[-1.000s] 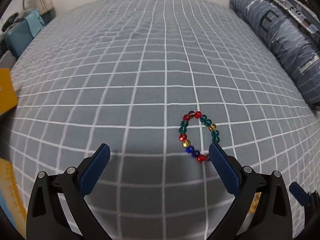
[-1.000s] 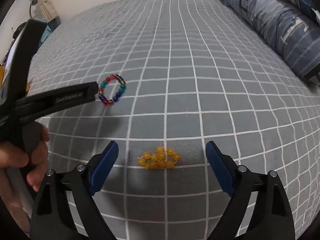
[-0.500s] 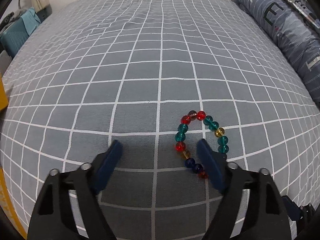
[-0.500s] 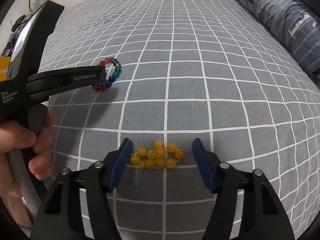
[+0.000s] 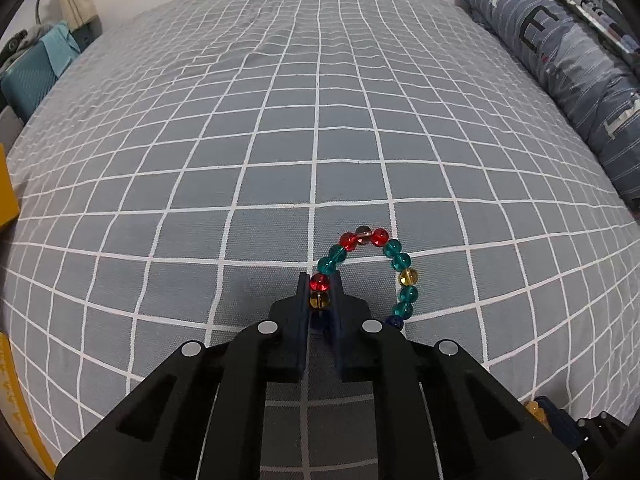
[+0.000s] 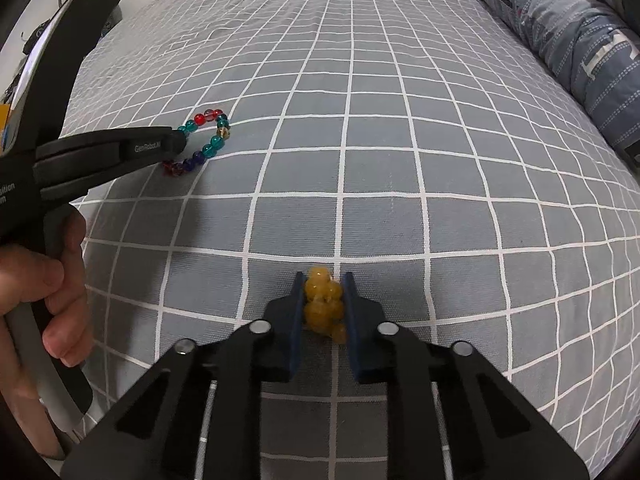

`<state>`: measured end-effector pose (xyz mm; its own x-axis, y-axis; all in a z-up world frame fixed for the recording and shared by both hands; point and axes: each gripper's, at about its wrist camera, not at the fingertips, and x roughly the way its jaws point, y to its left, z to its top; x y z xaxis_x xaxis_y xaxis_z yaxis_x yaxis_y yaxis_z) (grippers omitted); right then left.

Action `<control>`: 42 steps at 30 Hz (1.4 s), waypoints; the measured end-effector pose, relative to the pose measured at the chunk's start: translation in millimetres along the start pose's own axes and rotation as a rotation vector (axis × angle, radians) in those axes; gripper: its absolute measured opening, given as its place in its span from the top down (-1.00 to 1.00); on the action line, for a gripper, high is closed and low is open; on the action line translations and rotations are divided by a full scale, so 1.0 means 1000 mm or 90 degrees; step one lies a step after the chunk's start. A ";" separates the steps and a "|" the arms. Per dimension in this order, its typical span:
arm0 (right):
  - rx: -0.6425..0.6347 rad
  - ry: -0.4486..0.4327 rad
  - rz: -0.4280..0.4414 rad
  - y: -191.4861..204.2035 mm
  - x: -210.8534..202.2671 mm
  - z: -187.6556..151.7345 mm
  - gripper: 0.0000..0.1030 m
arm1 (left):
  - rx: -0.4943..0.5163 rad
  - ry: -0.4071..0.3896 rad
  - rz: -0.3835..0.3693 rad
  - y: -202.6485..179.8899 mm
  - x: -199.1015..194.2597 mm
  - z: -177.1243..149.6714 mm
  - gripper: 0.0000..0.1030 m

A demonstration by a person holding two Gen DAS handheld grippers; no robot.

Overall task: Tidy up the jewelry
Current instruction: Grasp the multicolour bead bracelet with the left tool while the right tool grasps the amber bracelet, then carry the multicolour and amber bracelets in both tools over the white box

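Observation:
A multicoloured bead bracelet of red, teal, amber and blue beads lies on the grey checked bedspread. My left gripper is shut on its left side, pinching a red and an amber bead. The bracelet also shows in the right wrist view, with the left gripper on it. A bunch of yellow beads, a bracelet, is squeezed between the blue pads of my right gripper, which is shut on it, low on the bedspread.
A rolled blue striped quilt lies along the bed's right edge, also in the right wrist view. Teal cloth and a yellow box sit off the bed's left side. A hand holds the left gripper's handle.
Both grippers have closed from wide open. The left one has shut on the multicoloured bracelet's left side; the right one has shut on the yellow beads, bunching them upright.

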<state>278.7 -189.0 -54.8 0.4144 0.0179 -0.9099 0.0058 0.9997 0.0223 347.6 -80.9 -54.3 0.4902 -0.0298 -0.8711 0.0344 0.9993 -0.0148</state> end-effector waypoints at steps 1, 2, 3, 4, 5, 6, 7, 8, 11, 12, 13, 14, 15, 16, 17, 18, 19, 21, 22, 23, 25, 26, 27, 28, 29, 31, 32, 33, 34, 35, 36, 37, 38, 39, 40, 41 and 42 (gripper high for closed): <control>0.000 -0.002 0.000 0.001 -0.001 -0.001 0.74 | -0.001 -0.001 -0.003 -0.001 -0.001 0.000 0.83; 0.002 -0.003 0.000 0.001 -0.002 -0.002 0.75 | -0.003 -0.001 -0.007 0.001 -0.003 -0.001 0.83; 0.003 -0.004 0.001 0.000 -0.002 -0.001 0.83 | -0.004 -0.001 -0.009 0.001 -0.003 0.000 0.83; 0.005 -0.007 0.000 0.000 -0.004 -0.001 0.83 | -0.004 -0.002 -0.010 0.001 -0.004 0.000 0.83; 0.005 -0.008 0.000 -0.001 -0.005 -0.001 0.83 | -0.004 -0.003 -0.010 0.000 -0.006 -0.001 0.83; 0.005 -0.009 -0.001 -0.001 -0.006 -0.002 0.83 | -0.004 -0.005 -0.011 0.002 -0.008 0.000 0.83; 0.009 -0.011 0.001 -0.002 -0.009 -0.002 0.83 | -0.003 -0.007 -0.012 0.004 -0.009 0.001 0.83; 0.012 -0.013 0.000 -0.002 -0.010 -0.003 0.83 | -0.003 -0.008 -0.015 0.004 -0.012 0.001 0.83; 0.017 -0.016 -0.005 -0.004 -0.015 -0.005 0.83 | -0.001 -0.012 -0.022 0.006 -0.019 0.002 0.83; 0.018 -0.017 -0.006 -0.005 -0.016 -0.005 0.83 | 0.000 -0.015 -0.024 0.006 -0.024 0.002 0.83; 0.019 -0.018 -0.008 -0.005 -0.019 -0.005 0.83 | 0.000 -0.017 -0.027 0.007 -0.027 0.002 0.83; 0.021 -0.022 -0.010 -0.006 -0.022 -0.005 0.83 | 0.001 -0.020 -0.029 0.007 -0.030 0.003 0.83; 0.022 -0.024 -0.011 -0.006 -0.025 -0.005 0.83 | 0.001 -0.023 -0.032 0.007 -0.035 0.003 0.83; 0.024 -0.028 -0.012 -0.006 -0.028 -0.005 0.83 | 0.002 -0.024 -0.035 0.007 -0.039 0.003 0.83; 0.026 -0.032 -0.013 -0.006 -0.032 -0.005 0.83 | 0.002 -0.026 -0.037 0.008 -0.043 0.003 0.83; 0.027 -0.035 -0.014 -0.005 -0.034 -0.004 0.83 | 0.003 -0.028 -0.039 0.008 -0.047 0.002 0.83; 0.028 -0.039 -0.015 -0.004 -0.037 -0.004 0.83 | 0.004 -0.030 -0.041 0.008 -0.051 0.002 0.83; 0.030 -0.047 -0.019 -0.004 -0.044 -0.005 0.83 | 0.008 -0.035 -0.044 0.008 -0.060 0.001 0.83; 0.031 -0.050 -0.020 -0.004 -0.047 -0.006 0.83 | 0.009 -0.037 -0.044 0.008 -0.064 0.001 0.83; 0.032 -0.051 -0.020 -0.004 -0.050 -0.006 0.83 | 0.009 -0.039 -0.043 0.009 -0.068 0.001 0.83; 0.036 -0.058 -0.021 -0.004 -0.057 -0.007 0.83 | 0.010 -0.043 -0.041 0.010 -0.077 -0.001 0.83; 0.037 -0.060 -0.022 -0.003 -0.059 -0.007 0.83 | 0.010 -0.044 -0.040 0.011 -0.081 -0.001 0.83; 0.039 -0.065 -0.022 -0.003 -0.063 -0.007 0.83 | 0.009 -0.045 -0.039 0.012 -0.084 -0.002 0.83; 0.040 -0.068 -0.023 -0.002 -0.065 -0.008 0.83 | 0.009 -0.046 -0.038 0.014 -0.087 -0.002 0.83; 0.041 -0.073 -0.024 -0.002 -0.068 -0.009 0.83 | 0.010 -0.048 -0.037 0.015 -0.090 -0.004 0.83; 0.041 -0.084 -0.028 0.001 -0.076 -0.010 0.83 | 0.010 -0.052 -0.034 0.019 -0.099 -0.006 0.83; 0.041 -0.089 -0.032 0.002 -0.079 -0.011 0.83 | 0.010 -0.055 -0.033 0.021 -0.104 -0.008 0.83; 0.039 -0.100 -0.037 0.004 -0.084 -0.011 0.83 | 0.011 -0.057 -0.033 0.022 -0.108 -0.009 0.83; 0.039 -0.107 -0.038 0.004 -0.088 -0.012 0.83 | 0.011 -0.060 -0.032 0.023 -0.112 -0.011 0.83; 0.040 -0.113 -0.035 0.005 -0.092 -0.013 0.83 | 0.012 -0.062 -0.030 0.024 -0.117 -0.012 0.83; 0.041 -0.121 -0.034 0.007 -0.097 -0.014 0.83 | 0.012 -0.064 -0.028 0.026 -0.122 -0.015 0.83; 0.040 -0.127 -0.036 0.009 -0.100 -0.014 0.83 | 0.012 -0.066 -0.026 0.028 -0.126 -0.017 0.83; 0.037 -0.137 -0.040 0.012 -0.106 -0.015 0.83 | 0.012 -0.068 -0.024 0.030 -0.132 -0.020 0.83; 0.035 -0.143 -0.041 0.015 -0.110 -0.015 0.83 | 0.013 -0.070 -0.022 0.033 -0.136 -0.022 0.83; 0.033 -0.147 -0.040 0.018 -0.113 -0.015 0.83 | 0.014 -0.072 -0.021 0.035 -0.140 -0.025 0.83; 0.029 -0.150 -0.036 0.022 -0.118 -0.016 0.83 | 0.014 -0.075 -0.019 0.038 -0.146 -0.028 0.83; 0.025 -0.152 -0.034 0.025 -0.120 -0.015 0.83 | 0.013 -0.078 -0.017 0.040 -0.150 -0.031 0.83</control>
<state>214.9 -166.0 48.9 0.6158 -0.0438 -0.7867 0.0667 0.9978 -0.0033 248.1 -35.5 60.7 0.5921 -0.0606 -0.8036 0.0660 0.9975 -0.0266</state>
